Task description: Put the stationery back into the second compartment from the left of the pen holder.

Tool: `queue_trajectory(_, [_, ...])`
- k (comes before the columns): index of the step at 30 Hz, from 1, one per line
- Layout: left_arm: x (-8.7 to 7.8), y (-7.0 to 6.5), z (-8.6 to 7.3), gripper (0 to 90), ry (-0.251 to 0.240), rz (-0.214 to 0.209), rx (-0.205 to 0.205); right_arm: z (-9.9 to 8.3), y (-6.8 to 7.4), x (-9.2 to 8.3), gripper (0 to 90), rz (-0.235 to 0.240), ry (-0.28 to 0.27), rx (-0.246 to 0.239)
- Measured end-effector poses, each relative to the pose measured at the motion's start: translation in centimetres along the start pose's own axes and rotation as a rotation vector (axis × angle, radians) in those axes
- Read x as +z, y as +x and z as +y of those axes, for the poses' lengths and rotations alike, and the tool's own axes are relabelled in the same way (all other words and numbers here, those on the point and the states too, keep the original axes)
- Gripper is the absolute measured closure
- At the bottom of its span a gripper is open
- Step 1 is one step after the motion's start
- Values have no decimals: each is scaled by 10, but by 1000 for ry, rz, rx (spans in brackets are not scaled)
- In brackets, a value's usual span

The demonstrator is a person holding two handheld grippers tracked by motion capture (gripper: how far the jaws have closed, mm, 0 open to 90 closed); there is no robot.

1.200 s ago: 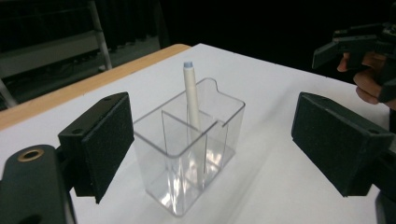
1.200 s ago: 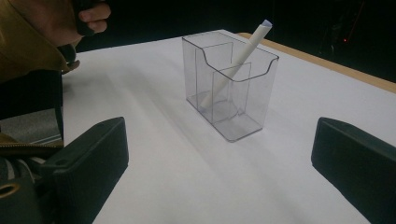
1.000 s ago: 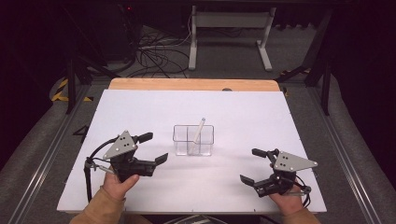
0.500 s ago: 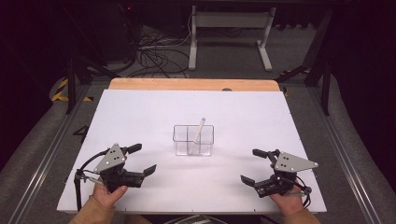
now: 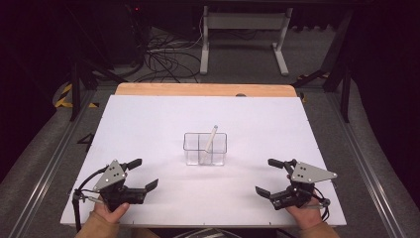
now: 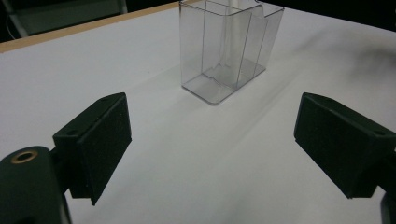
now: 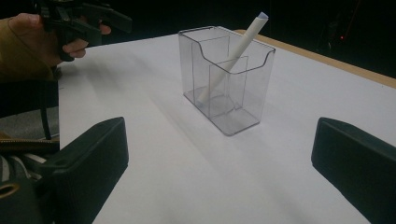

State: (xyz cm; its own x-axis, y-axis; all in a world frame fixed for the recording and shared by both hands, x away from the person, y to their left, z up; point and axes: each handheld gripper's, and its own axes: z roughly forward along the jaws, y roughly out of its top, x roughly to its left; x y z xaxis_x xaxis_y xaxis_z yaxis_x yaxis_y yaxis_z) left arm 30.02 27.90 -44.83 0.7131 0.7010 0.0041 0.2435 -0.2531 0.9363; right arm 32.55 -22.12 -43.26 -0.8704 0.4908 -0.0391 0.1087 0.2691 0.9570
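A clear plastic box [image 5: 205, 148] with an inner divider stands at the middle of the white table. A white stick [image 5: 210, 140] leans inside it, its top poking above the rim. The left gripper view has the box [image 6: 229, 49] ahead of the jaws; the right gripper view shows the box [image 7: 226, 79] with the stick [image 7: 232, 57] in its far compartment. My left gripper [image 5: 142, 174] rests low near the front left edge, open and empty, pointing right toward the box. My right gripper [image 5: 266, 176] sits near the front right, open and empty, pointing left.
The white sheet [image 5: 148, 124] covers a wooden tabletop whose bare strip [image 5: 198, 89] shows at the back. Beyond the table lie cables [image 5: 163, 54] and a metal stand's legs [image 5: 242, 29] on a dark floor. In the right gripper view the other hand's gripper [image 7: 79, 21] shows far off.
My left gripper has dropped and moved back toward the front left edge of the table, away from the box. The right gripper, the box and the stick have kept still.
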Motion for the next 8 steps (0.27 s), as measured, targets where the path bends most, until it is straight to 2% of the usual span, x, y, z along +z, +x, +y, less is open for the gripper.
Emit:
queue_trajectory(2, [-1,1,0,121,-2,5,7,0,0,0,44,-1,-3,1])
queue_trajectory(4, [-2,1,1,120,-10,4,-11,0,0,1,44,0,-1,2])
queue_trajectory(8, [-5,2,0,88,-20,-4,4,-1,-1,1,44,-1,0,1])
